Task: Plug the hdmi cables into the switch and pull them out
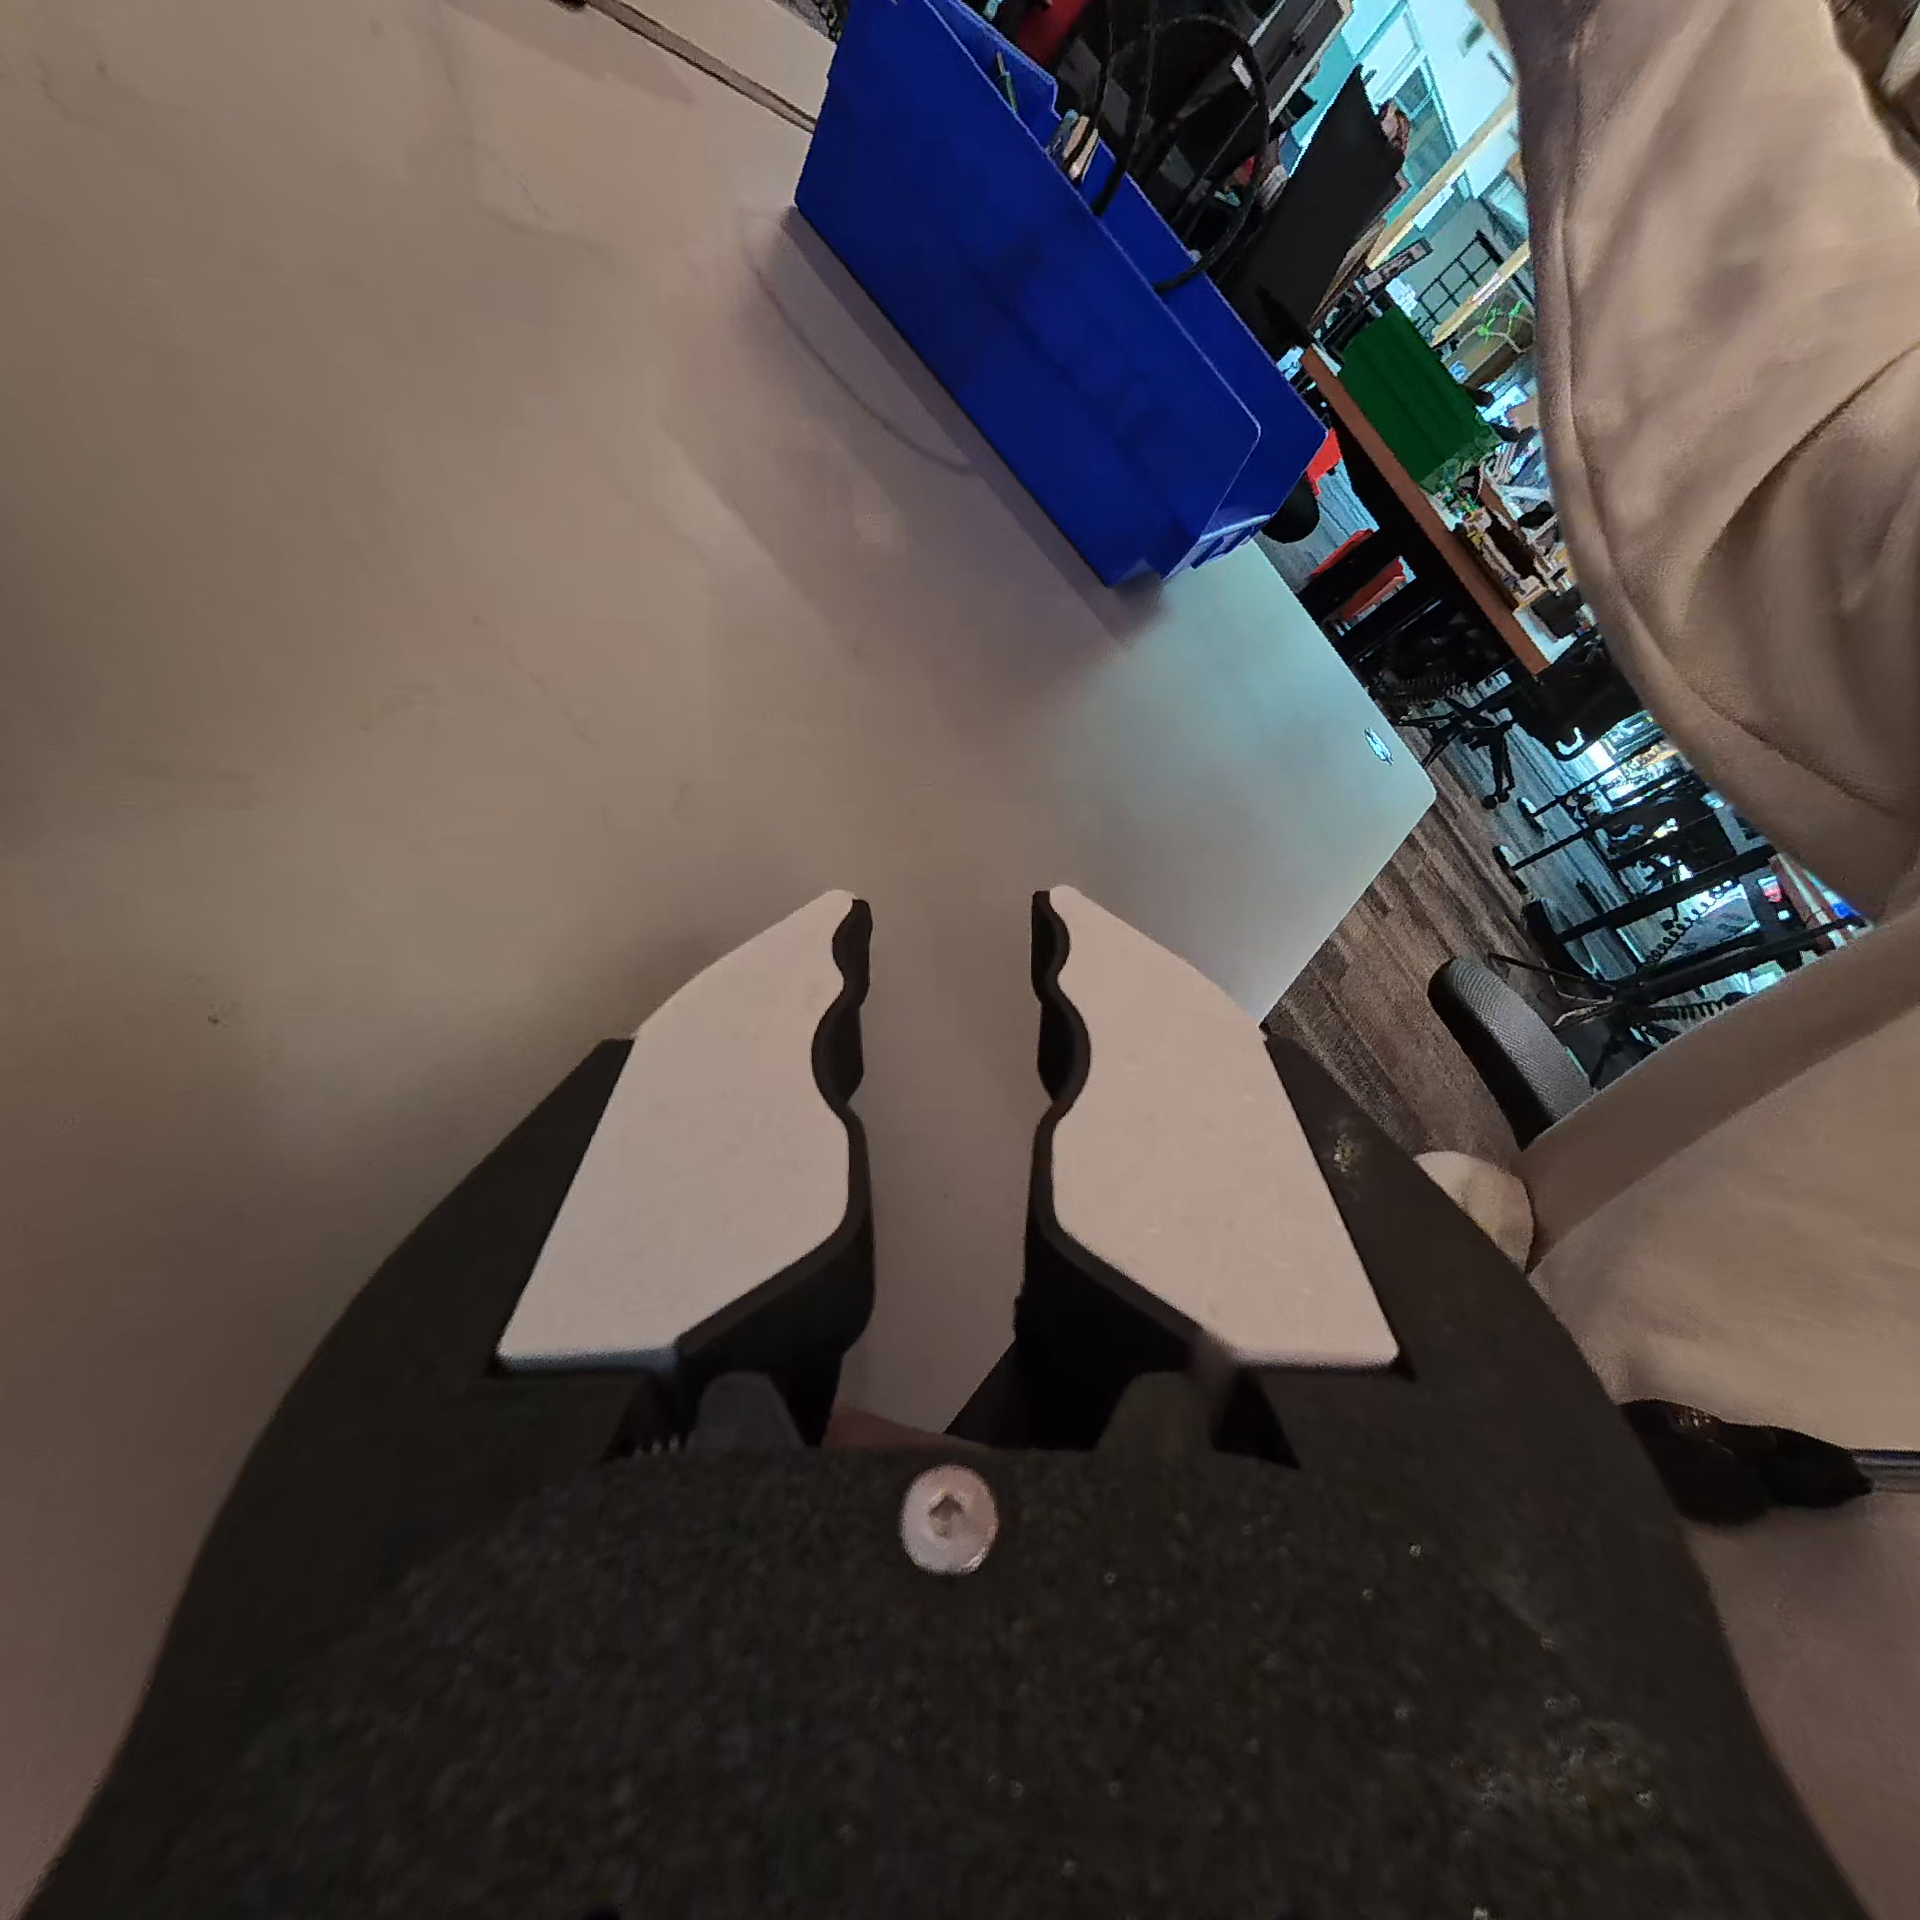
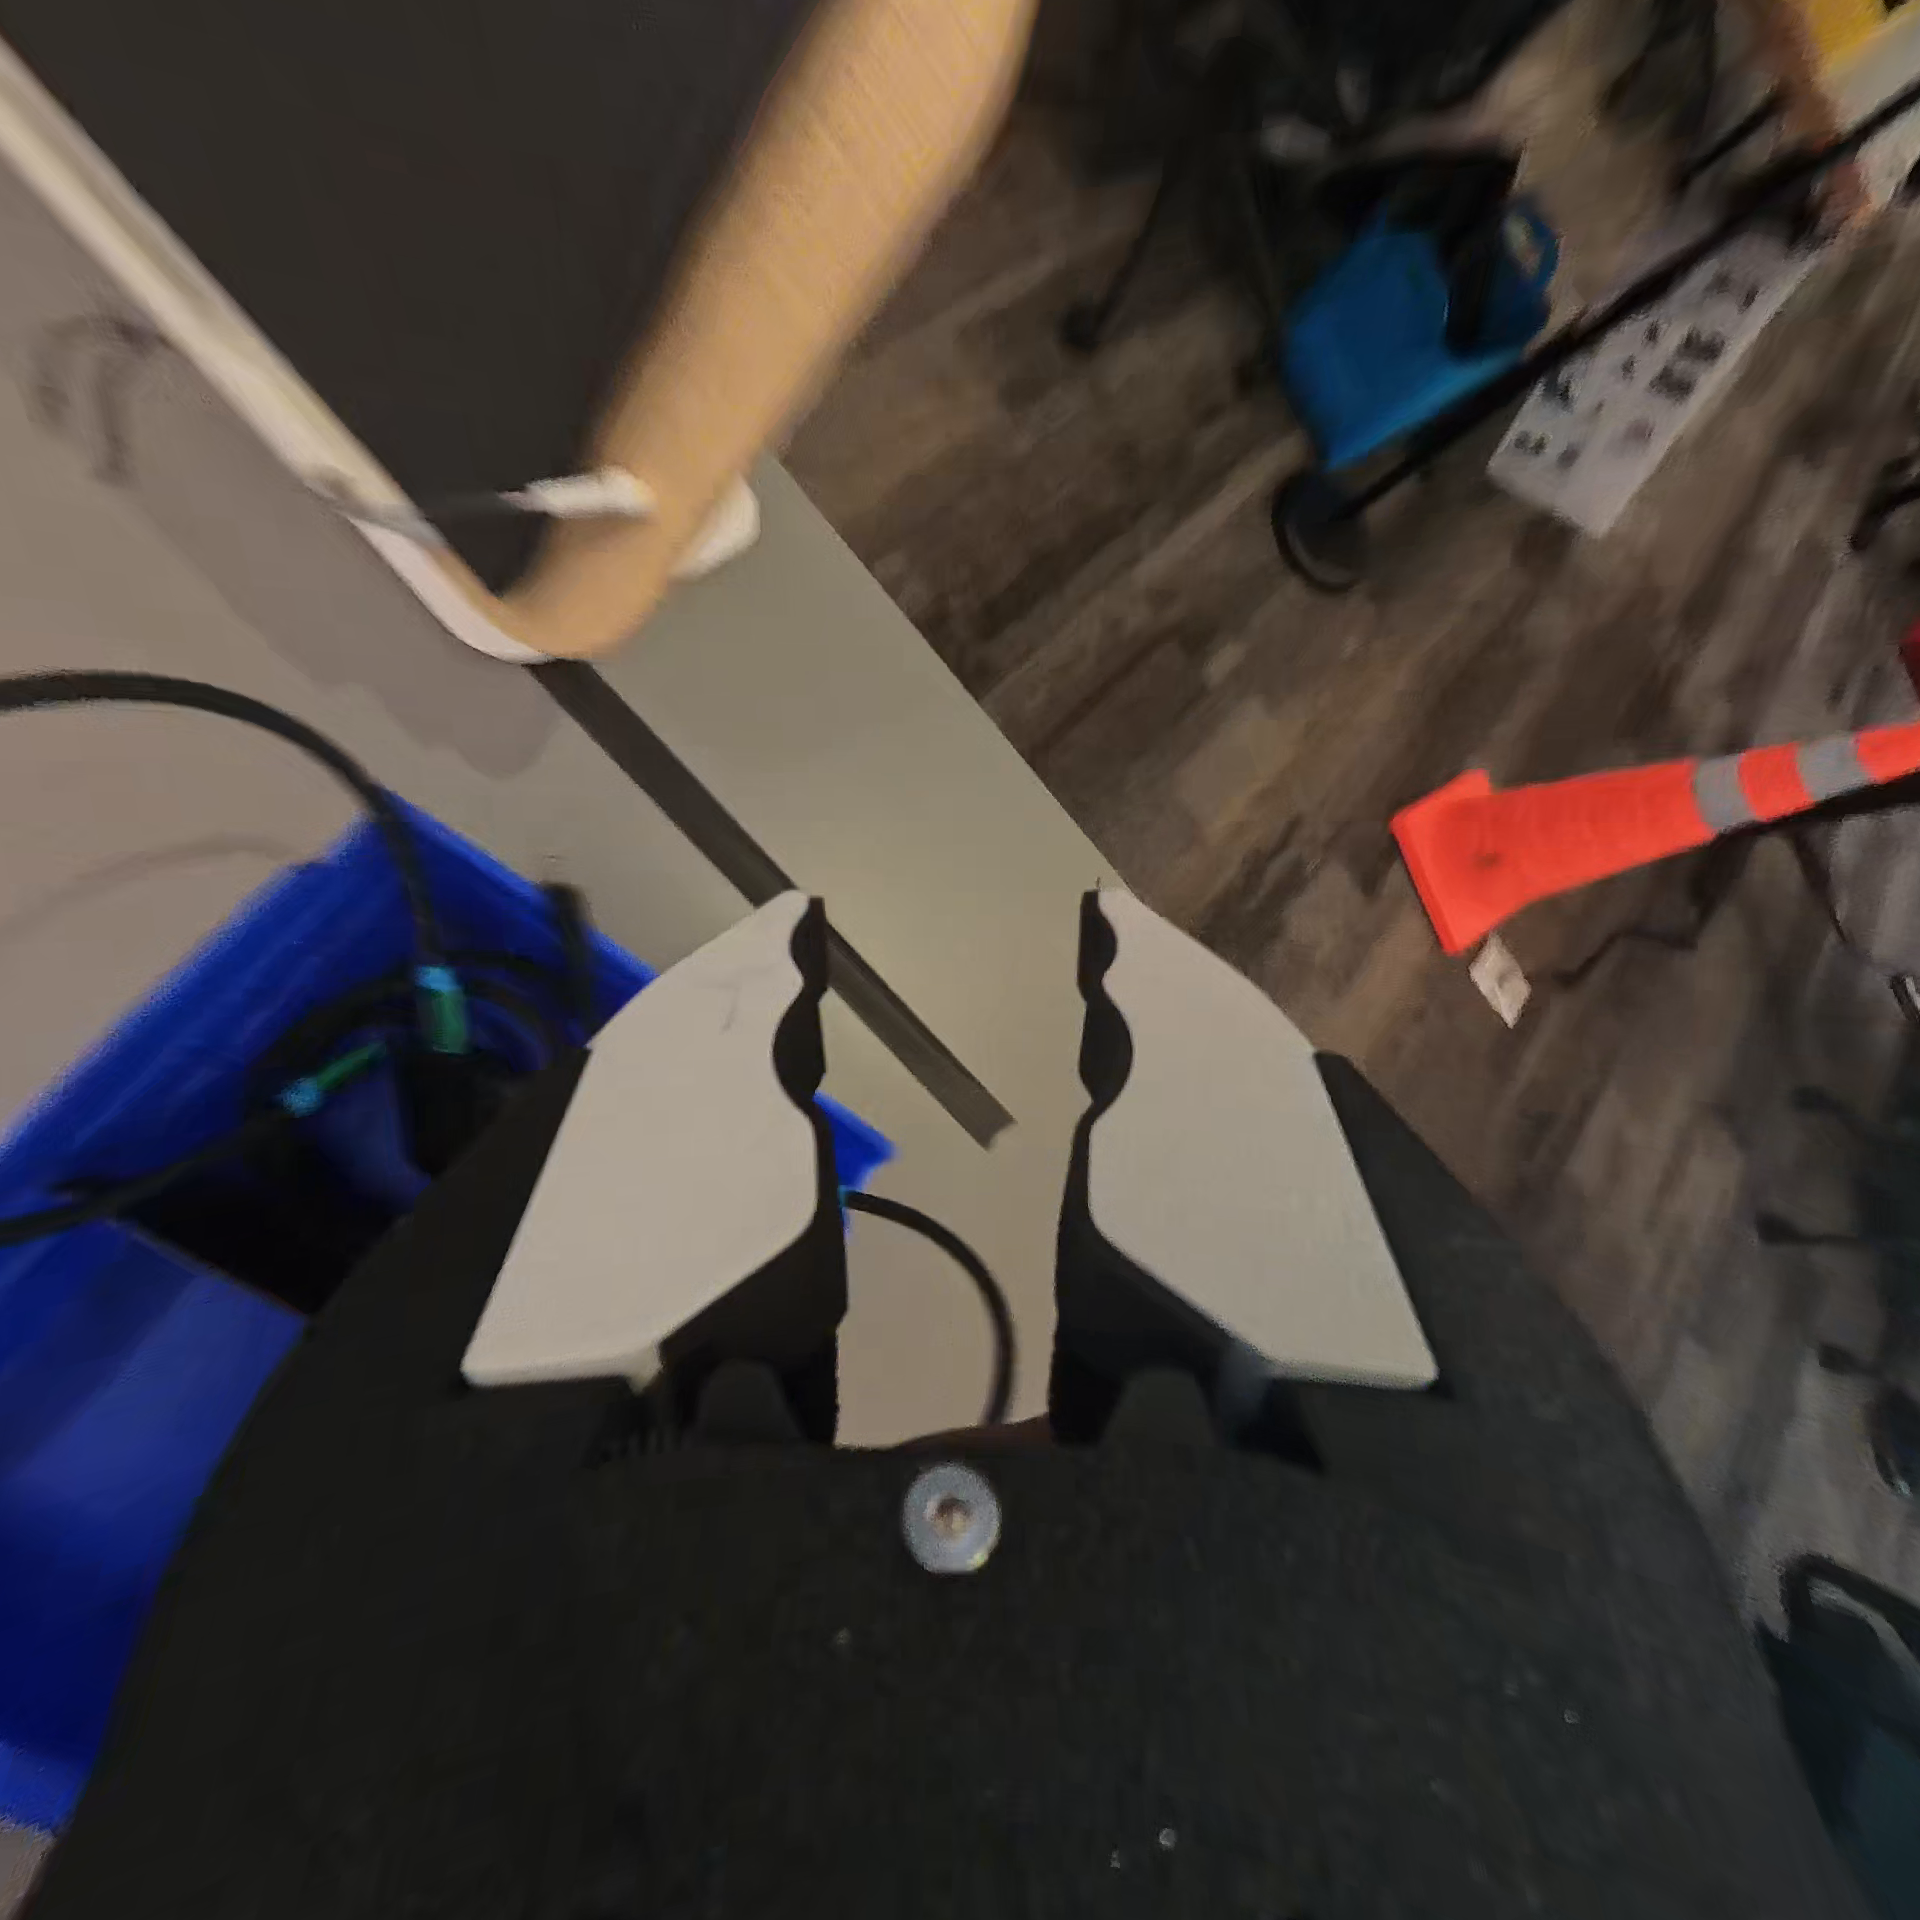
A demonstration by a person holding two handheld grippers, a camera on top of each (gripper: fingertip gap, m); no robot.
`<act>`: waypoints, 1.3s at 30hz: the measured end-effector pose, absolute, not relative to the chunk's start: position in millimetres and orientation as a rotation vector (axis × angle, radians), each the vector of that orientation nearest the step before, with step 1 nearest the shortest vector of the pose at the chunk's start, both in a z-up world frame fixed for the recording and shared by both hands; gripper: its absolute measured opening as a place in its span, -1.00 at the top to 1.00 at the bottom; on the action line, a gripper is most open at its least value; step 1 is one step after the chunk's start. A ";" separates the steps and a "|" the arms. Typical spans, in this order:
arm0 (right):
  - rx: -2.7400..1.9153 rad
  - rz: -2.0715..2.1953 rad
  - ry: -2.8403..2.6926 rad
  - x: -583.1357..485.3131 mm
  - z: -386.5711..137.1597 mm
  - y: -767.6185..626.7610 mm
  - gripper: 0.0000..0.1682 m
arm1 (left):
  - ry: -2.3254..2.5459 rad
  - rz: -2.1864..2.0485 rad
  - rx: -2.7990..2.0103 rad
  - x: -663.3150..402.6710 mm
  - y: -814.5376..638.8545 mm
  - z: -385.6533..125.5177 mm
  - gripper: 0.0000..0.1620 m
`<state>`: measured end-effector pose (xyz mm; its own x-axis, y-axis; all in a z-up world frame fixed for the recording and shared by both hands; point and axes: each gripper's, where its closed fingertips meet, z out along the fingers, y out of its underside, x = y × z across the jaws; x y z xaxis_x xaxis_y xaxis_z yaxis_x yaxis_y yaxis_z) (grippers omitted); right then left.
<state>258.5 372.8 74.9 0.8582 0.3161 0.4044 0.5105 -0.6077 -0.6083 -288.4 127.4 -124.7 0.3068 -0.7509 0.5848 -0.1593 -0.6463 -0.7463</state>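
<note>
My left gripper [image 1: 951,914] is open and empty, low over a bare stretch of the white table [image 1: 416,623]. My right gripper [image 2: 945,914] is open and empty, above the table's corner beside a blue bin [image 2: 208,1039]. Black cables [image 2: 343,769] with teal-tipped plugs [image 2: 438,1006] lie in and loop out of that bin. One thin black cable [image 2: 971,1278] curves on the table between my right fingers. The blue bin [image 1: 1039,312] also shows in the left wrist view, far ahead to the right, with black cables [image 1: 1195,156] sticking out. No switch is in view.
A person's beige sleeve [image 1: 1714,520] fills the right of the left wrist view. The table edge [image 1: 1351,935] drops to a wood floor with chairs. In the blurred right wrist view a beige sleeve [image 2: 790,312], an orange cone [image 2: 1610,821] and a blue cart [image 2: 1403,332] show. The gap from one gripper's tips to the other's is roughly 65 cm.
</note>
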 end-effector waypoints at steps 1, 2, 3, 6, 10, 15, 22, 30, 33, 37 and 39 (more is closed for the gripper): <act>-2.234 -0.276 -0.626 232.9 77.9 361.0 0.39 | 0.811 -1.345 -2.006 -288.0 126.4 -124.6 0.64; -2.212 -0.188 -0.670 200.3 72.8 345.4 0.31 | 0.816 -1.346 -2.005 -287.5 125.1 -124.5 0.64; -2.204 -0.081 -0.718 164.2 61.0 327.0 0.23 | 0.820 -1.347 -2.006 -287.2 123.8 -124.7 0.64; -2.217 0.080 -0.800 84.9 6.0 281.9 0.23 | 0.828 -1.353 -2.004 -286.5 120.9 -124.3 0.64; -2.291 -0.254 -0.627 88.9 -51.7 283.4 0.64 | 0.826 -1.365 -2.002 -285.1 119.9 -123.1 0.64; -2.289 -0.431 -0.415 162.4 -42.8 281.0 1.00 | 0.825 -1.362 -2.004 -287.2 117.2 -122.6 0.64; -2.395 -0.124 -0.168 230.5 -90.8 265.6 1.00 | 0.839 -1.335 -1.992 -288.1 113.4 -120.6 0.64; -2.311 -0.318 -0.312 209.8 -81.5 247.1 0.52 | 0.855 -1.024 -1.826 -309.0 139.1 -101.0 0.59; -2.181 -0.416 -0.243 199.8 -54.6 215.3 0.49 | 0.779 -0.794 -1.783 -339.5 162.8 -92.0 0.52; -1.949 -0.139 -0.087 138.7 -37.5 146.9 0.51 | 0.717 -0.621 -1.755 -373.9 179.5 -87.0 0.53; -1.795 0.011 0.004 105.7 -39.7 104.8 0.71 | 0.693 -0.580 -1.762 -385.4 183.9 -90.5 0.65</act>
